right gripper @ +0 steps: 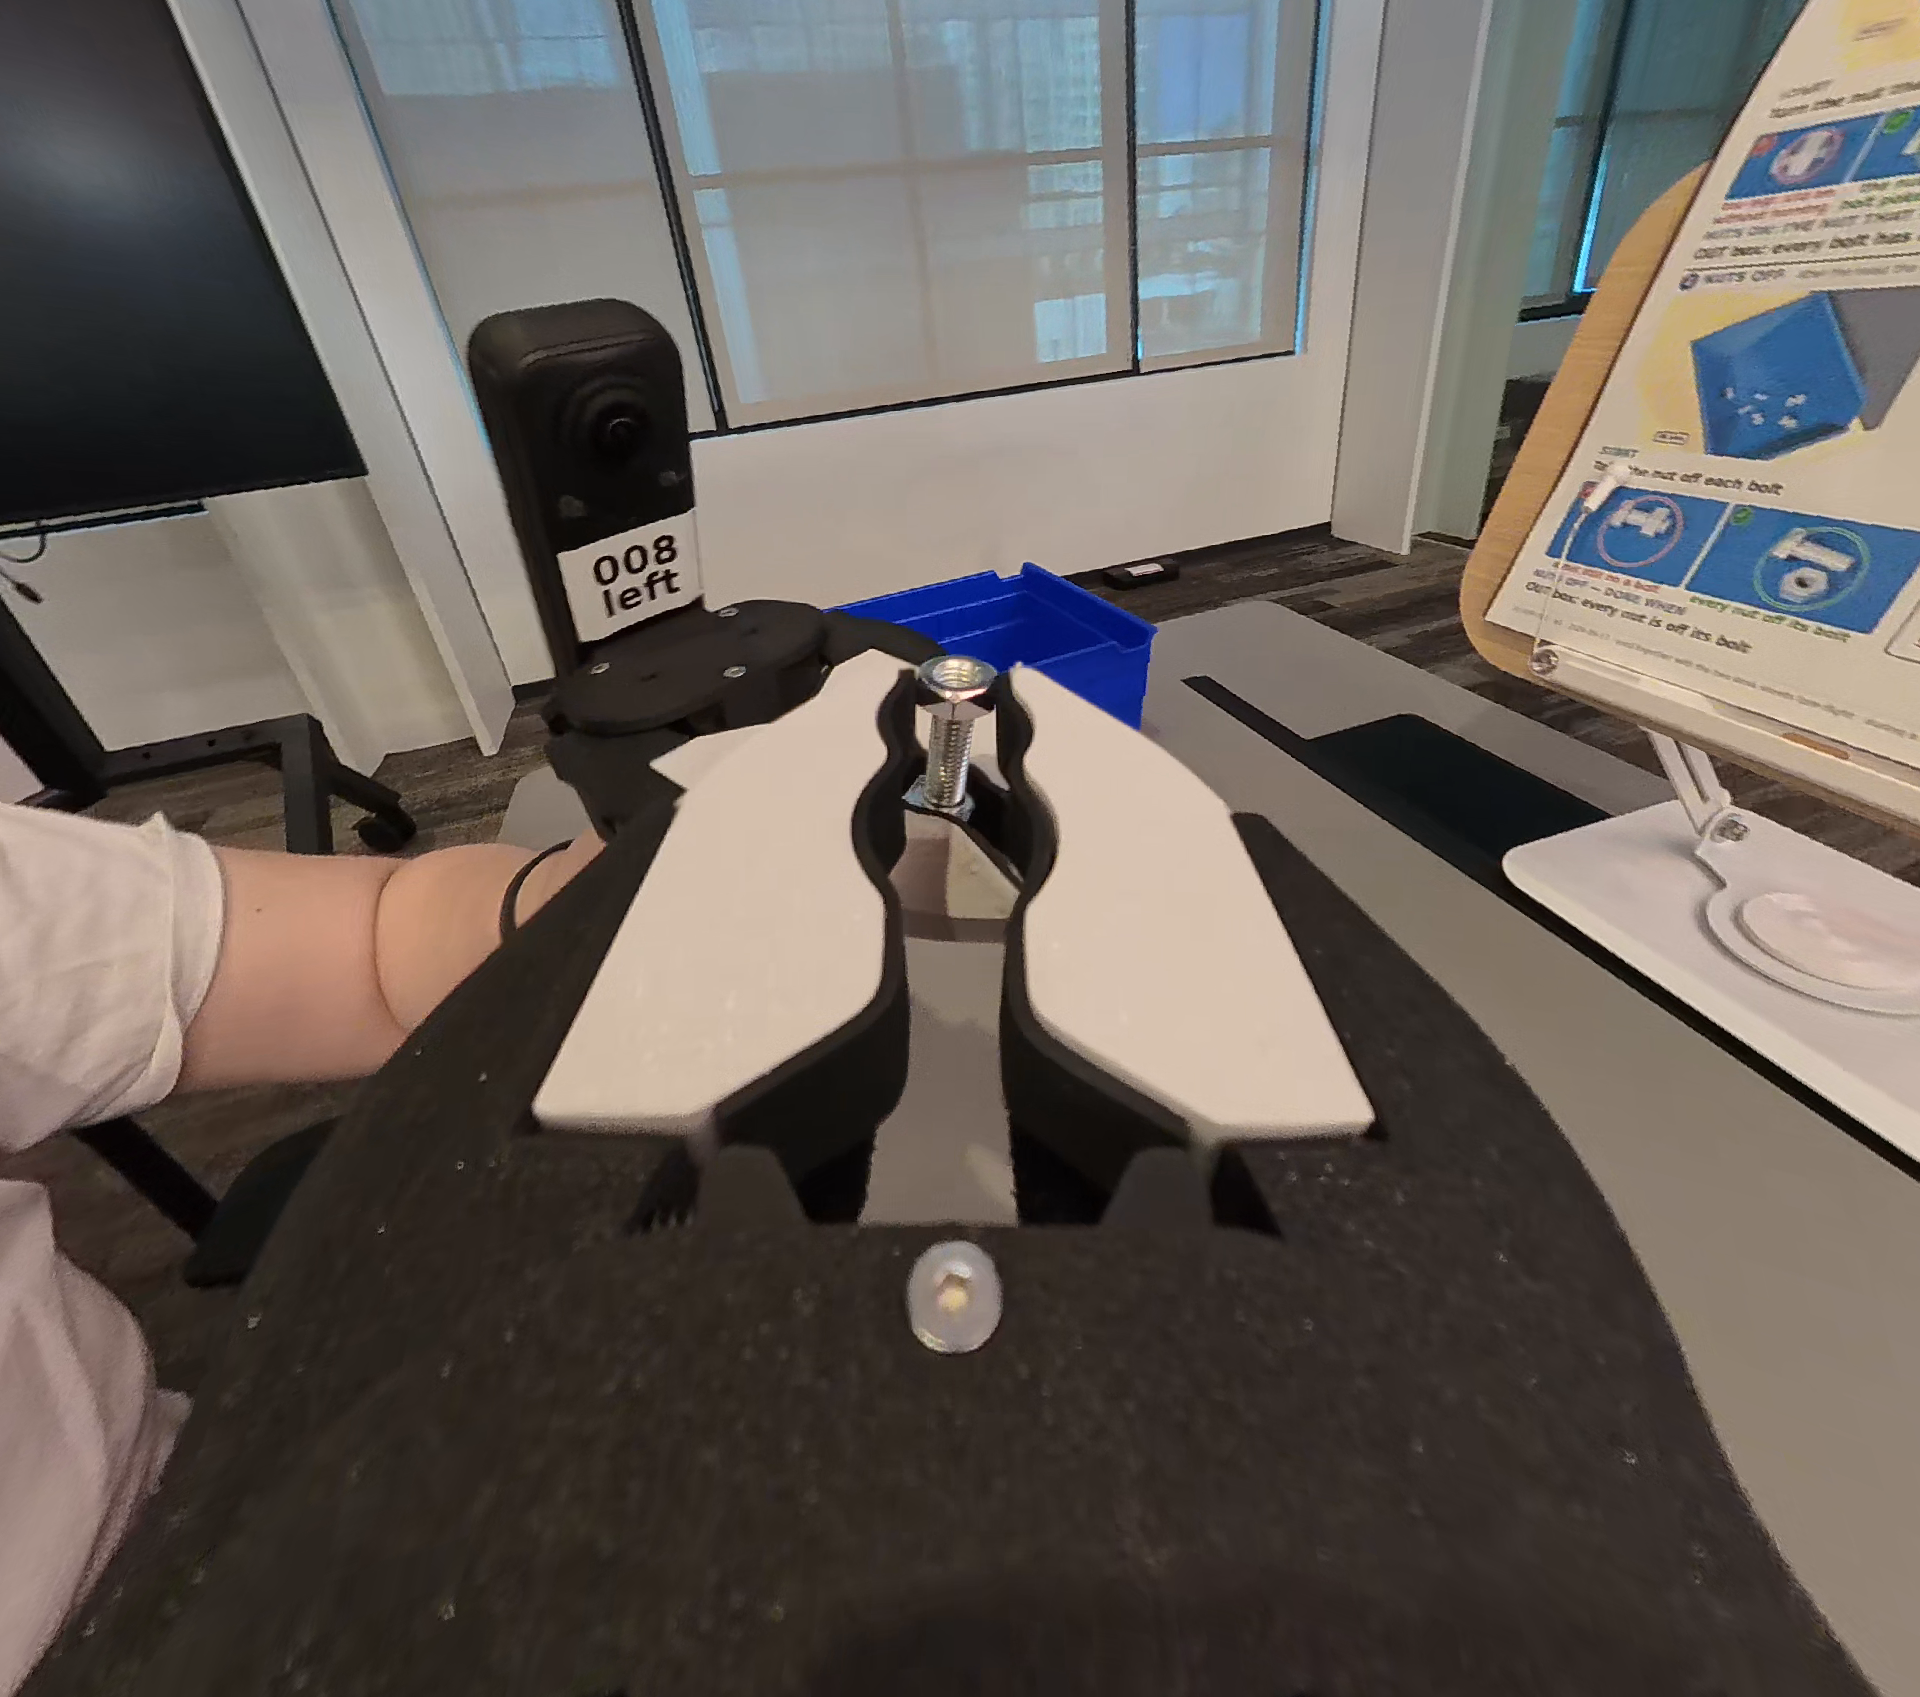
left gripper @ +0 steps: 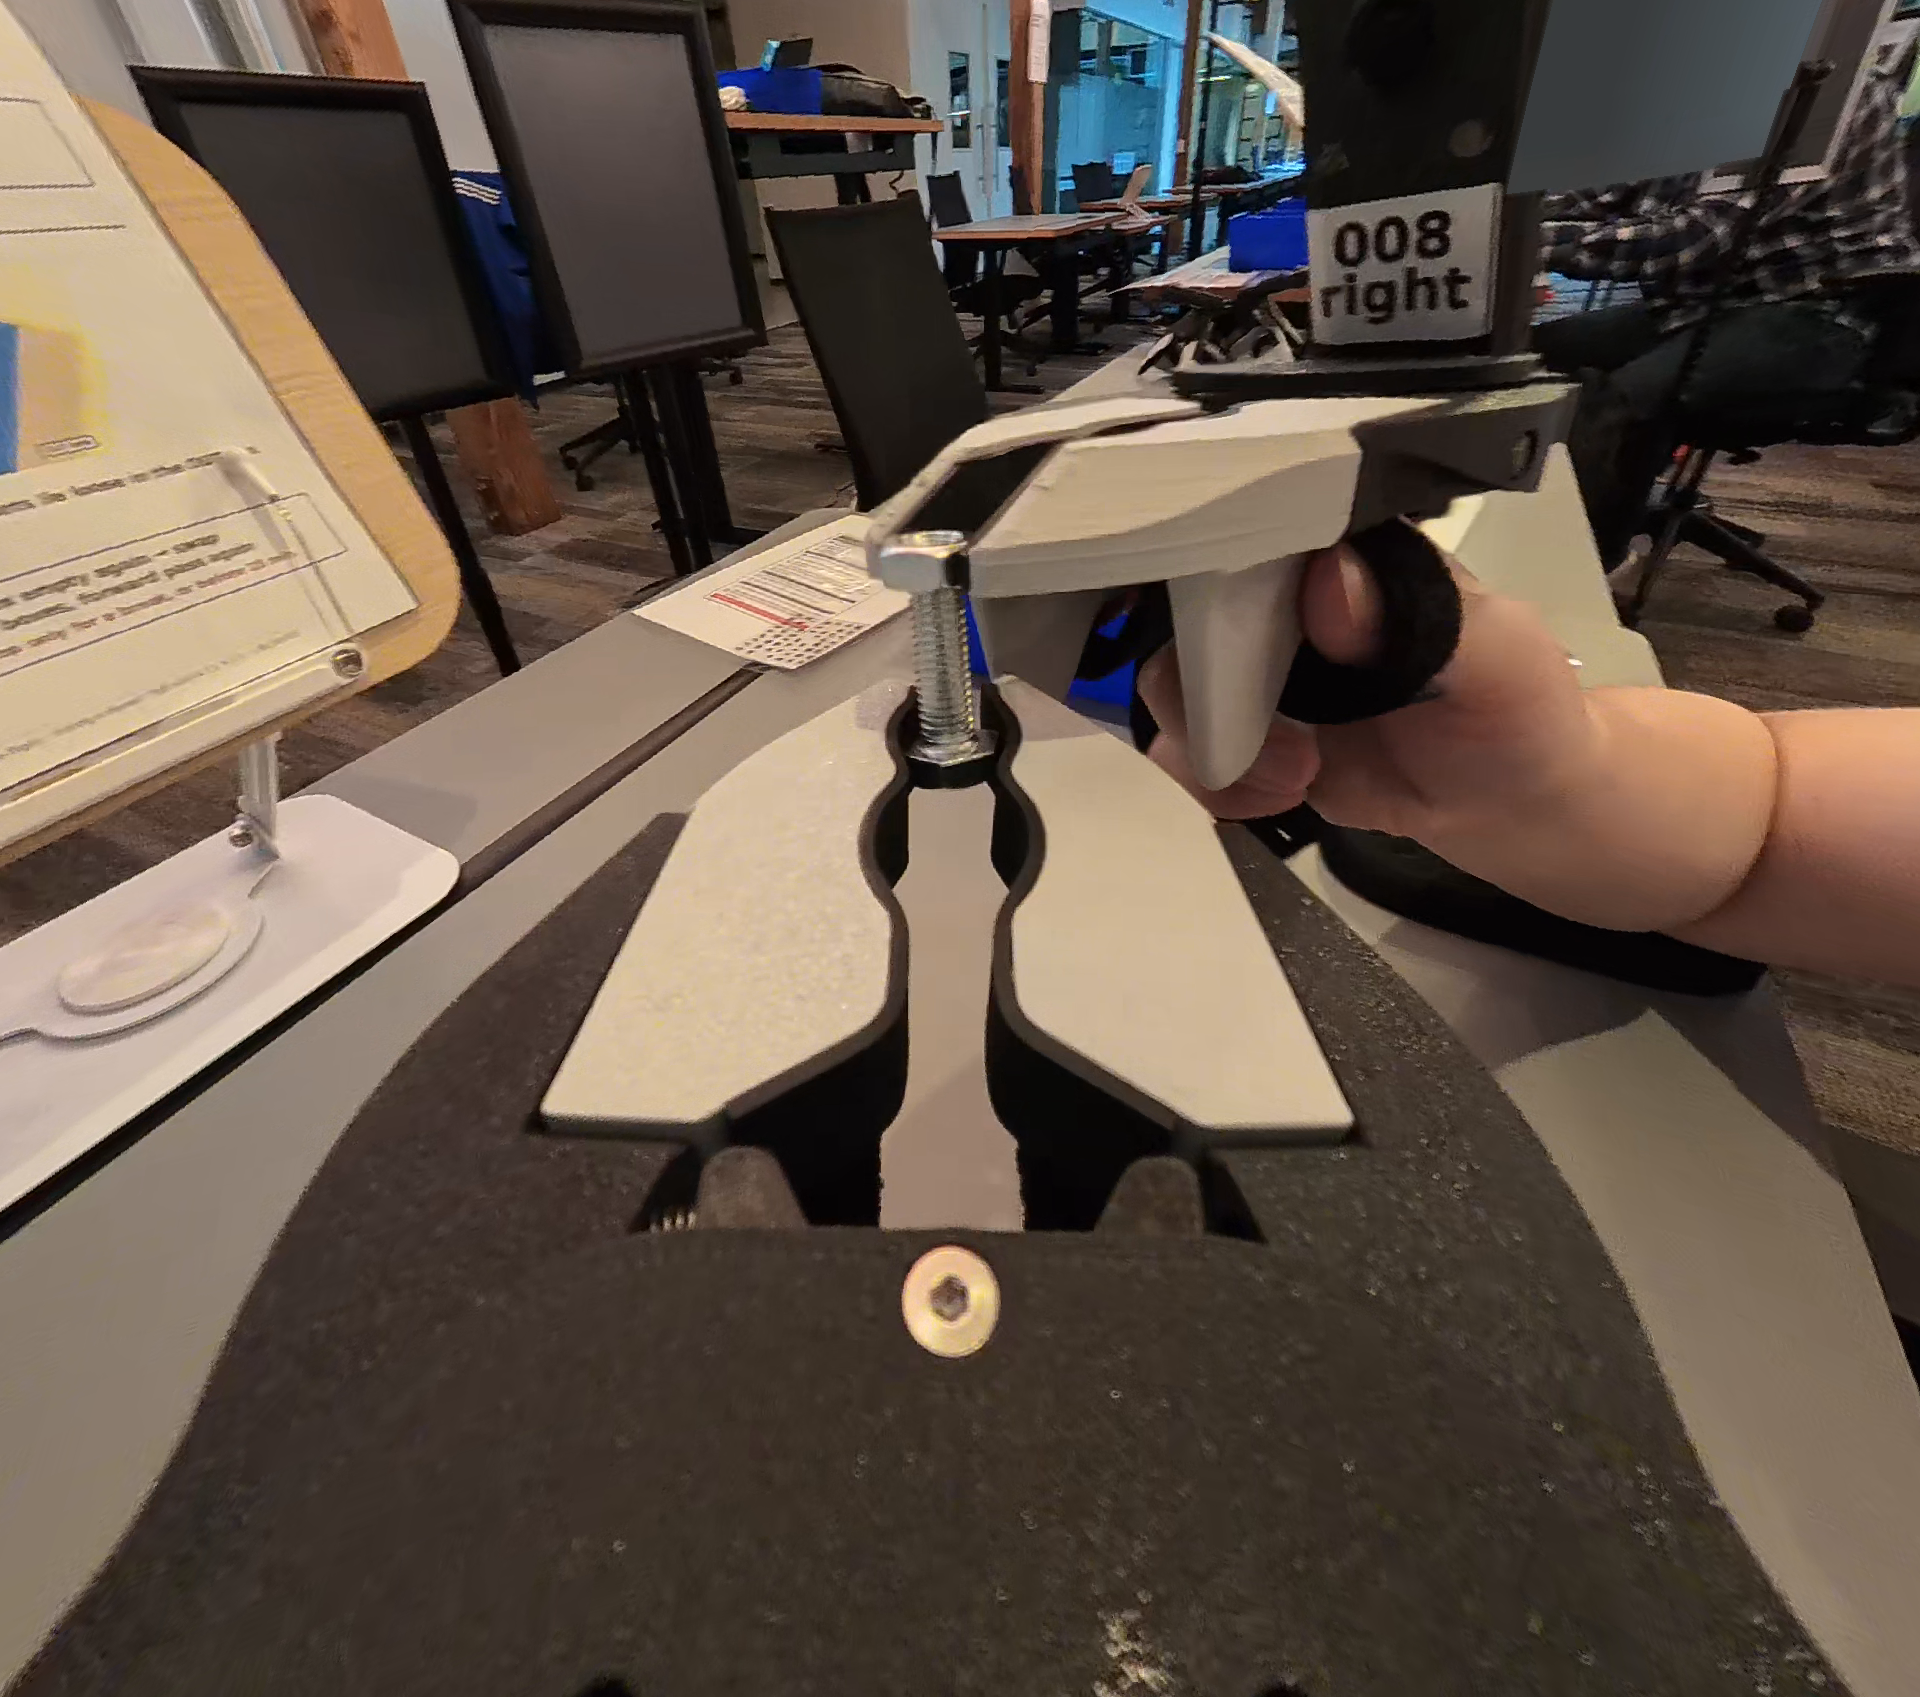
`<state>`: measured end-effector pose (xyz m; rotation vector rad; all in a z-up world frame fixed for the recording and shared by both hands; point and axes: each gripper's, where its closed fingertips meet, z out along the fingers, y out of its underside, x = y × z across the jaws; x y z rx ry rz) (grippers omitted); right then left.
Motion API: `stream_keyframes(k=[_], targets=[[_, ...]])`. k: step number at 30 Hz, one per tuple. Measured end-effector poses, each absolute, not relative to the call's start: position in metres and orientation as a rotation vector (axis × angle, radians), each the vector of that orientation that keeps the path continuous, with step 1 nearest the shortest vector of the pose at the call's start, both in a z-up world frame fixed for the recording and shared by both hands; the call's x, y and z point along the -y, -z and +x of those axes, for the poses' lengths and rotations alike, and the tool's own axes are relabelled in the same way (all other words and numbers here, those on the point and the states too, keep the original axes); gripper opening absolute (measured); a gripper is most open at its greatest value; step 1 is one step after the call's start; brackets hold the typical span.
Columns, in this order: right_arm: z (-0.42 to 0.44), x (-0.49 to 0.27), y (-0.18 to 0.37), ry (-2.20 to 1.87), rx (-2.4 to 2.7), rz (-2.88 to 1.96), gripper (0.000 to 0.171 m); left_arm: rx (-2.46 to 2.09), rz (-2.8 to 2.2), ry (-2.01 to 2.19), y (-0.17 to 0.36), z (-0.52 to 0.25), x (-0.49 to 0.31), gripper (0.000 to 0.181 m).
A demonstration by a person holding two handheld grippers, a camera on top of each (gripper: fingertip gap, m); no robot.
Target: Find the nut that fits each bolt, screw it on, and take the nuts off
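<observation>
A silver bolt (left gripper: 940, 660) stands upright in the air above the grey table (left gripper: 499, 774). My left gripper (left gripper: 948, 748) is shut on the dark hex nut (left gripper: 948, 759) at the low end of the thread. My right gripper (left gripper: 925, 551), held in a hand, comes in from the right and is shut on the bolt's hex head (left gripper: 920, 558). In the right wrist view my right gripper (right gripper: 956, 683) pinches the bolt head (right gripper: 956, 677). The shaft (right gripper: 951, 754) runs down to the nut (right gripper: 940, 800), held by the left gripper (right gripper: 940, 816) underneath.
A blue bin (right gripper: 1039, 629) stands on the table behind the bolt. An instruction board on a white stand (right gripper: 1714, 421) is at the table's far side, also in the left wrist view (left gripper: 156, 504). A printed sheet (left gripper: 790, 598) lies on the table. Chairs and easels stand beyond. There is about 4 centimeters between the tips of the two grippers.
</observation>
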<state>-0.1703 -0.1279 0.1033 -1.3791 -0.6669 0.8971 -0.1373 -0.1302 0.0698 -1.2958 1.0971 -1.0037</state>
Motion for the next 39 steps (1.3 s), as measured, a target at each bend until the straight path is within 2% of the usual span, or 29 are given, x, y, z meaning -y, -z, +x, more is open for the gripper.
stream_keyframes(k=[3, 9, 14, 19, 23, 27, 29, 33, 36, 39], targets=[[-0.172, 0.141, -0.112, -0.986, 0.779, -1.321, 0.014, -1.185, -1.242, 1.192, -0.079, -0.137, 0.15, 0.01], [-0.173, 0.195, -0.125, -1.41, 1.093, -1.062, 0.013, -1.469, -1.058, 1.651, -0.093, -0.146, 0.217, 0.01], [-0.164, 0.212, -0.133, -1.711, 1.095, -0.886, 0.014, -1.594, -0.961, 1.981, -0.091, -0.151, 0.26, 0.01], [-0.161, 0.194, -0.129, -1.615, 1.059, -0.968, 0.014, -1.588, -1.016, 1.853, -0.082, -0.143, 0.249, 0.01], [-0.117, 0.152, -0.131, -1.093, 1.02, -1.342, 0.013, -1.609, -1.049, 1.635, -0.076, -0.142, 0.236, 0.01], [0.054, 0.125, -0.09, -0.229, 0.779, -1.941, 0.014, -1.621, -1.042, 1.577, -0.078, -0.145, 0.234, 0.01], [0.15, 0.139, -0.051, 0.033, 0.538, -2.233, 0.014, -1.621, -1.059, 1.546, -0.076, -0.144, 0.229, 0.01], [0.28, 0.175, 0.044, 0.146, 0.014, -2.705, 0.015, -1.606, -1.098, 1.516, -0.072, -0.142, 0.221, 0.01], [0.299, 0.179, 0.096, -0.047, -0.086, -2.822, 0.014, -1.591, -1.106, 1.518, -0.073, -0.142, 0.218, 0.01], [0.311, 0.175, 0.119, -0.057, -0.129, -2.85, 0.015, -1.594, -1.11, 1.508, -0.071, -0.142, 0.217, 0.01]])
